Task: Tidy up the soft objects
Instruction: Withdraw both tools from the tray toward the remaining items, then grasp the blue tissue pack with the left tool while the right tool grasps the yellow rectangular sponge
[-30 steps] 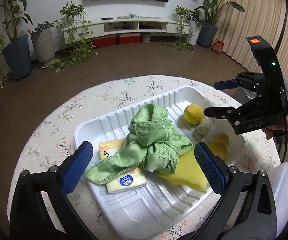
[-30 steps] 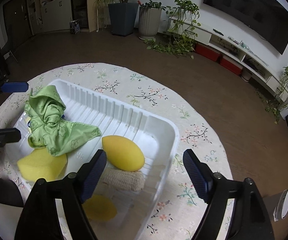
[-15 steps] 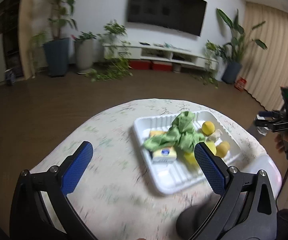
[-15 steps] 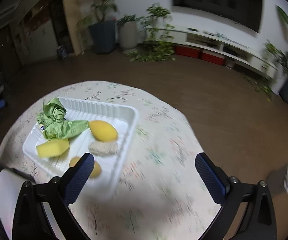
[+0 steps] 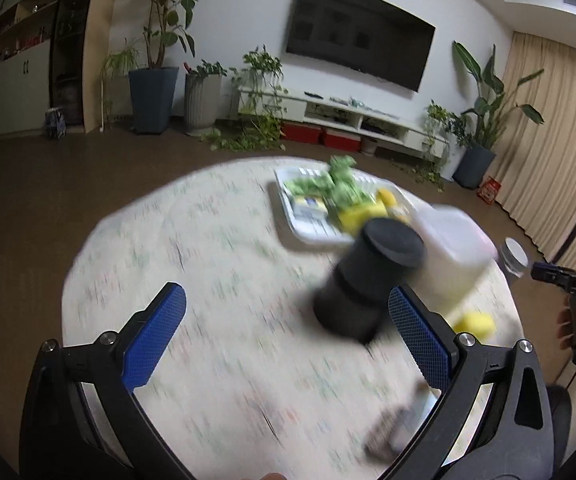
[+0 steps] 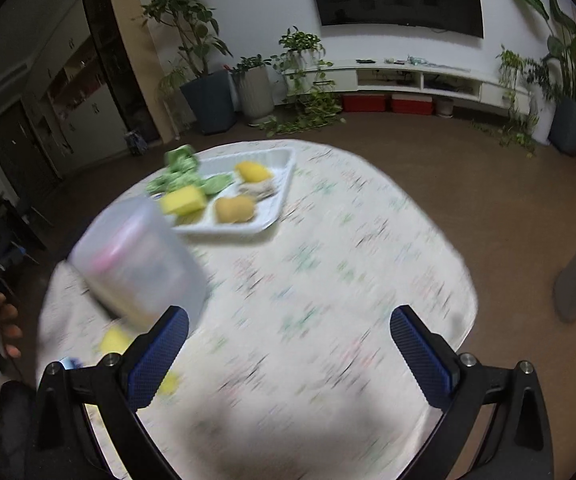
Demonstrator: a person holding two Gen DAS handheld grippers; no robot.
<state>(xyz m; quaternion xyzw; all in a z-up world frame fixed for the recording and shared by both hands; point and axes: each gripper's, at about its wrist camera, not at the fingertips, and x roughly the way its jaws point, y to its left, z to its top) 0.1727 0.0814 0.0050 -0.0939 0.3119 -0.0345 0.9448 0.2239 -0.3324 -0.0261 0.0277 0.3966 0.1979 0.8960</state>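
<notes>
Soft objects lie together in the white tray (image 6: 276,184) at the far side of the round table (image 6: 327,280): a green cloth (image 6: 184,172), a yellow sponge (image 6: 182,202) and some yellow rounded pieces (image 6: 235,208). From my right gripper (image 6: 288,352) the tray is far ahead and a bit to the left, well apart from the blue pads (image 6: 419,356); these fingers stand wide with nothing between them. My left gripper (image 5: 284,336) is also spread wide and empty. A black cylinder (image 5: 367,276) stands blurred just beyond its right pad, and the tray (image 5: 311,236) is far behind it.
</notes>
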